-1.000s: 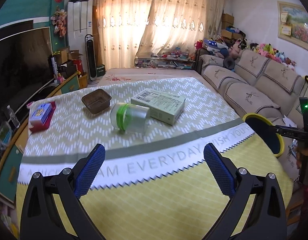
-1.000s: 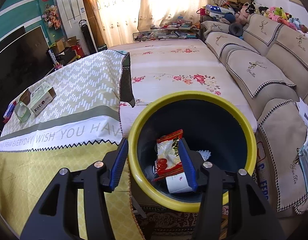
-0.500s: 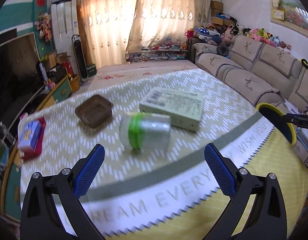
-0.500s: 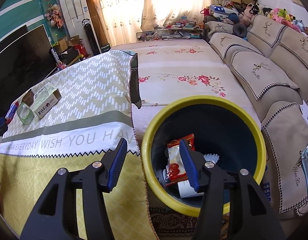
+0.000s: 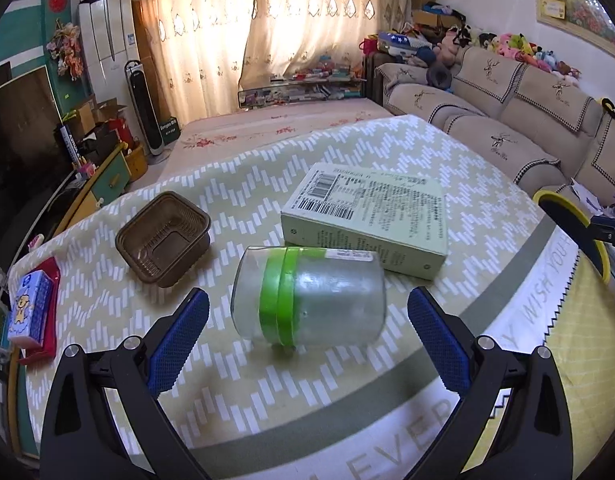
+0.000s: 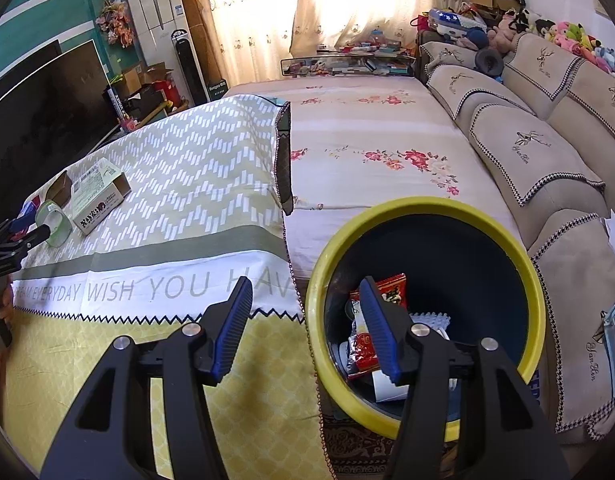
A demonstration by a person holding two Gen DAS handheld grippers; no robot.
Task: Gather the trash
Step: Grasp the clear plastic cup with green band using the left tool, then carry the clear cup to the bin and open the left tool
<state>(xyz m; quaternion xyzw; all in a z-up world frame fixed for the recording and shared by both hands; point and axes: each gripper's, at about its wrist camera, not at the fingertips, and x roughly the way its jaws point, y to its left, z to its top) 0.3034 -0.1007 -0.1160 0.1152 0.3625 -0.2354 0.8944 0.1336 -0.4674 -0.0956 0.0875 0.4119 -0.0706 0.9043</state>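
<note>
Left wrist view: the left tongs [image 5: 307, 336] stand wide apart, a clear jar [image 5: 309, 294] lying between their tips, untouched; its underside is hidden. Right wrist view: the right tongs [image 6: 303, 330] stand apart, empty, one finger [image 6: 377, 332] covering part of the wrappers [image 6: 365, 354] in the yellow-rimmed bin [image 6: 423, 204].

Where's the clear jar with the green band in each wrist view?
Left wrist: jar on its side, centre, just ahead of the open fingers.
Right wrist: jar small, far left edge.
Shared landmark: pale green box right beside it.
</note>
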